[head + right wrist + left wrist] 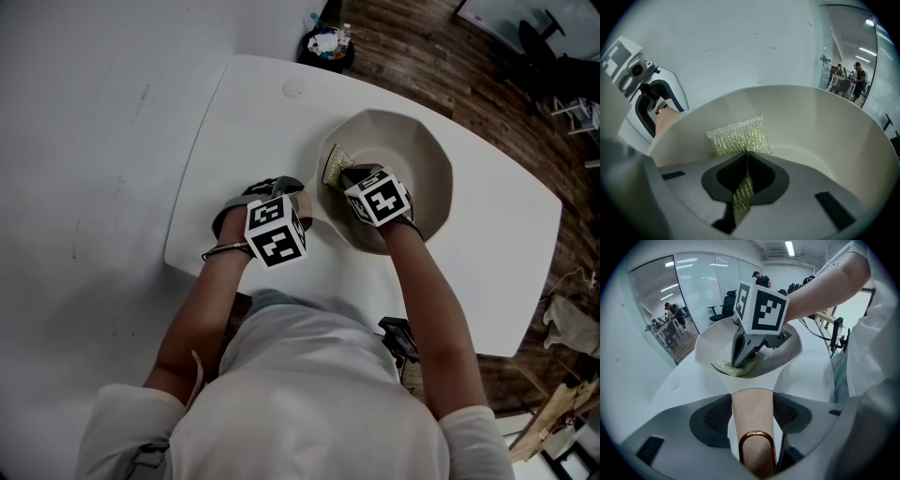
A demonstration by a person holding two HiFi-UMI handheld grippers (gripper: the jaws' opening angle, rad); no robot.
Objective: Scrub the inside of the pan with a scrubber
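Scrubber [738, 136] is down inside the cream pan [412, 150], yellow-green pad lying against the inside, one edge pinched tight in the right gripper's [746, 154] fingers. Left gripper [752, 401] has its fingers clamped on the pan's handle [751, 420], pan resting on the white surface [253, 103]

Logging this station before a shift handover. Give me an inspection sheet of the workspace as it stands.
Surface: white table, with a round cap set in it.
Job's things: cream pan on the table; glittery scrubber inside it.
Clutter: nothing seen.
Grippers: left hand-held gripper shut on the pan's wooden handle; right hand-held gripper shut on the scrubber.
Cables: thin leads past the table's edge.
Surroundings: wood floor, full bin, glass-walled office with people.
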